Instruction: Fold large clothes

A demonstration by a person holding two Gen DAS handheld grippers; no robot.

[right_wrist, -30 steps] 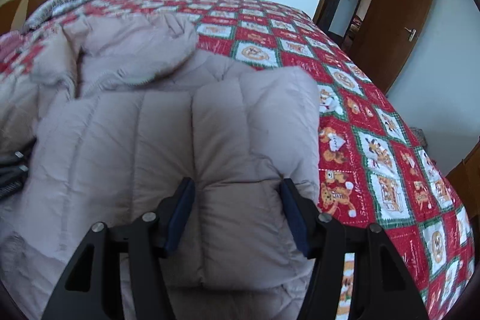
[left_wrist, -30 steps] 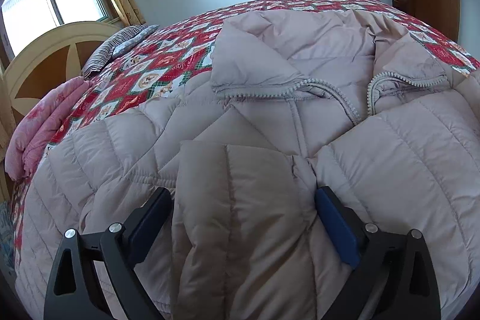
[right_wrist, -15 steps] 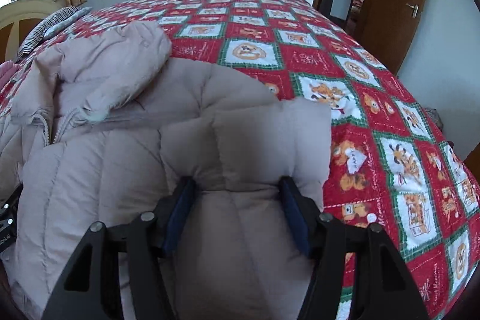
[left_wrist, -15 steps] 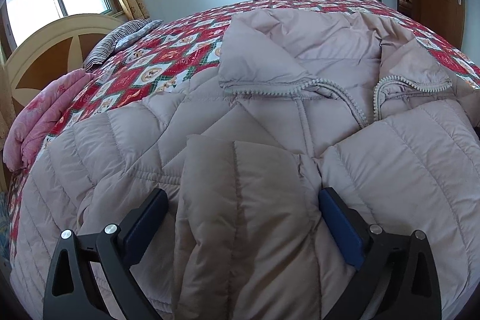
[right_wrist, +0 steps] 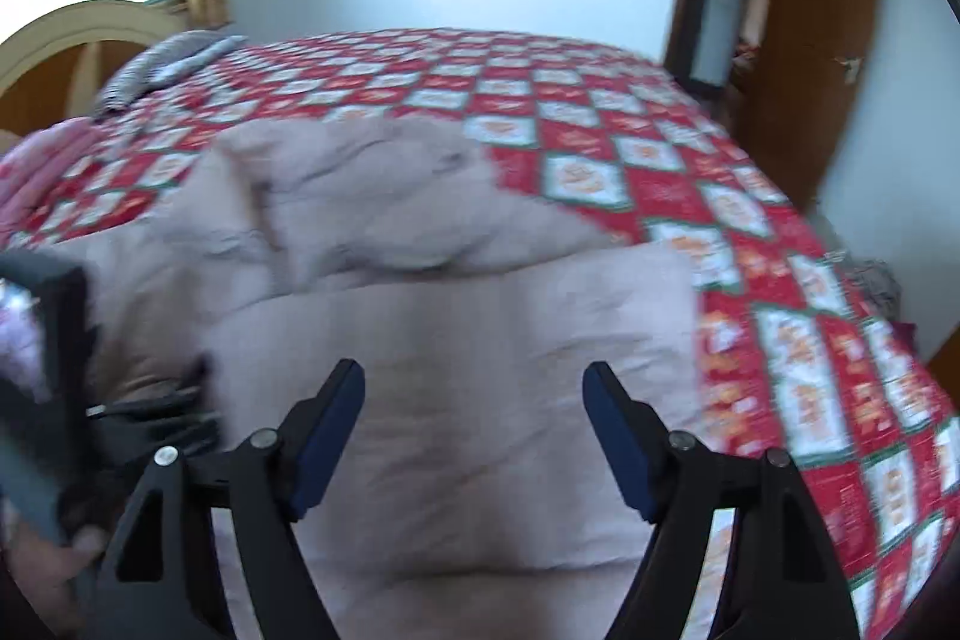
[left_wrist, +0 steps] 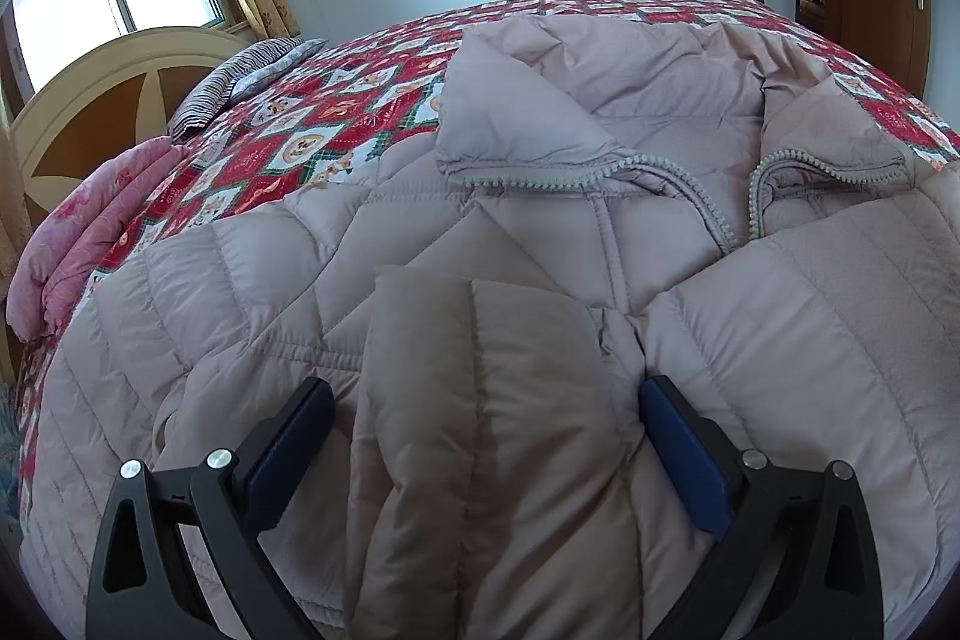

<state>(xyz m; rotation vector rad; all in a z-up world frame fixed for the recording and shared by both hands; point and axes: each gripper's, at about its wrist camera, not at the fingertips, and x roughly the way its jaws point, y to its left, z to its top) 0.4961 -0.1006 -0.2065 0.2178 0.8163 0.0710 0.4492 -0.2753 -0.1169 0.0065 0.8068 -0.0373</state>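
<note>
A pale mauve puffer jacket (left_wrist: 600, 232) lies face up on the bed with its zipper (left_wrist: 714, 208) open at the collar. One sleeve (left_wrist: 480, 400) is folded across the jacket's chest and lies between the fingers of my left gripper (left_wrist: 489, 418). The jaws stand wide and the left pad is clear of the fabric. In the blurred right wrist view the other sleeve (right_wrist: 510, 328) lies folded over the jacket. My right gripper (right_wrist: 474, 400) hovers above it, its jaws opening, and no pad presses on the cloth.
A red patterned quilt (right_wrist: 600, 130) covers the bed. A wooden headboard (left_wrist: 90, 100), a striped pillow (left_wrist: 240, 82) and a pink blanket (left_wrist: 84, 232) are at the left. A brown door (right_wrist: 810, 40) stands at the right. The left gripper's body (right_wrist: 48, 340) shows at the right view's left edge.
The right gripper has let go of the sleeve, widened its jaws and lifted back from it. The left gripper and its sleeve have kept still.
</note>
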